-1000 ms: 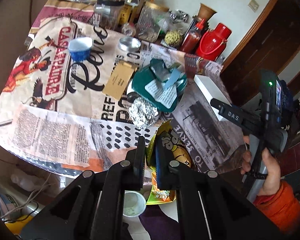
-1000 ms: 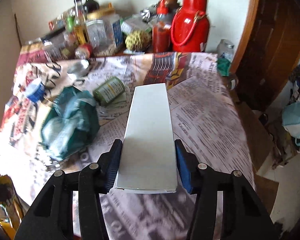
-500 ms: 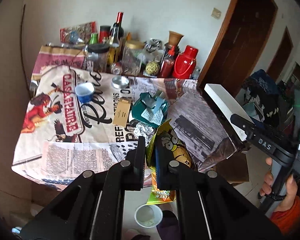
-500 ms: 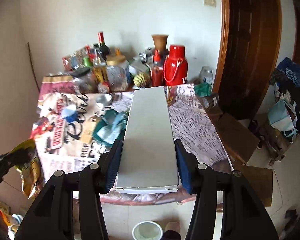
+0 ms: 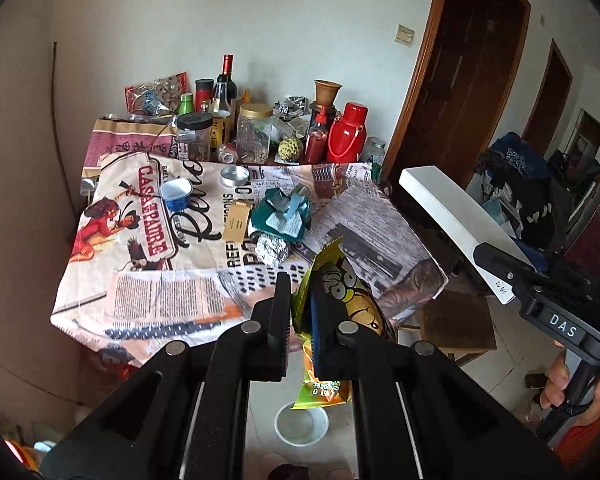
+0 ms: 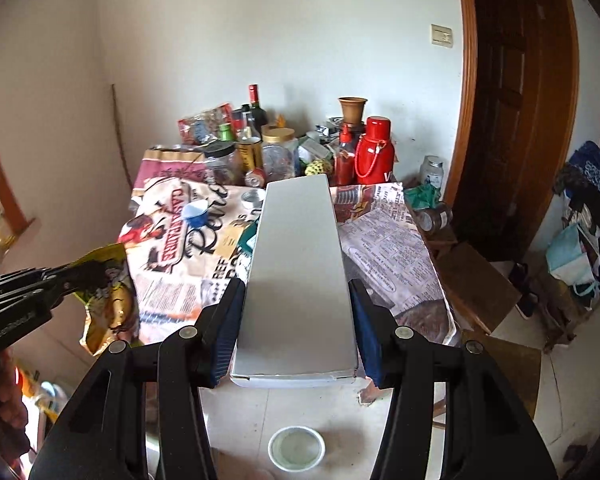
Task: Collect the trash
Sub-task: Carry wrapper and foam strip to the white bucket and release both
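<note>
Both grippers lifted off table (image 5: 84,312) | left gripper (image 5: 300,308) fingers pinch snack bag (image 5: 340,292) | right gripper (image 6: 296,320) clamps white box (image 6: 296,272)

Yellow snack wrapper (image 5: 342,292), white box (image 6: 298,280): both clamped aloft.

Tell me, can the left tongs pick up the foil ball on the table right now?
Probably not: the left tongs are shut on a yellow snack bag and held off the table's edge, away from the foil ball.
</note>
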`<state>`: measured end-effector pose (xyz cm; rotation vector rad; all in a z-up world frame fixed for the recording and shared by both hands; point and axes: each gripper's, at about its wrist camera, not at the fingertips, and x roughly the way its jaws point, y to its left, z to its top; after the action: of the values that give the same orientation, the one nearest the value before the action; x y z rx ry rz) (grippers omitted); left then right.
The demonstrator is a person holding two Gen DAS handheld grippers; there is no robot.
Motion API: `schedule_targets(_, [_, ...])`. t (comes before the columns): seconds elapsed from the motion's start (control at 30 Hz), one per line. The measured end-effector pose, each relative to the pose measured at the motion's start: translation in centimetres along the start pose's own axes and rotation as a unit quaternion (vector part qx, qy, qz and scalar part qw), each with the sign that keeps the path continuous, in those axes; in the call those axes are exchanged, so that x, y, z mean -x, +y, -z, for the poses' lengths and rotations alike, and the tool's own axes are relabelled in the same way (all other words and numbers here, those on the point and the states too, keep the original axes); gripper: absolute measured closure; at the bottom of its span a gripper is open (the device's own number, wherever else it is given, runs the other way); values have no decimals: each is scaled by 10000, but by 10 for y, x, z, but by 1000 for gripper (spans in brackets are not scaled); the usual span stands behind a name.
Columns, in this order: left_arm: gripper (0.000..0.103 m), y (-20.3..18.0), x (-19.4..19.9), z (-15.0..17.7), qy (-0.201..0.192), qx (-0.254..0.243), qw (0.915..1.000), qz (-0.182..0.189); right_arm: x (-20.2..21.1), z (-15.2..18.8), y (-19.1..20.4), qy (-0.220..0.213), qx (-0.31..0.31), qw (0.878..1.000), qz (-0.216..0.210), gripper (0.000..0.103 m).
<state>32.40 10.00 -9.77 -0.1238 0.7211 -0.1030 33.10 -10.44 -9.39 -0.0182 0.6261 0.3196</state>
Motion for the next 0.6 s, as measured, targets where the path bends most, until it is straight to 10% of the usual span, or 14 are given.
schedule_targets(0.6, [96, -97, 8, 112, 619, 583, 9960, -276, 45, 98, -51, 811, 321, 9944, -599, 55])
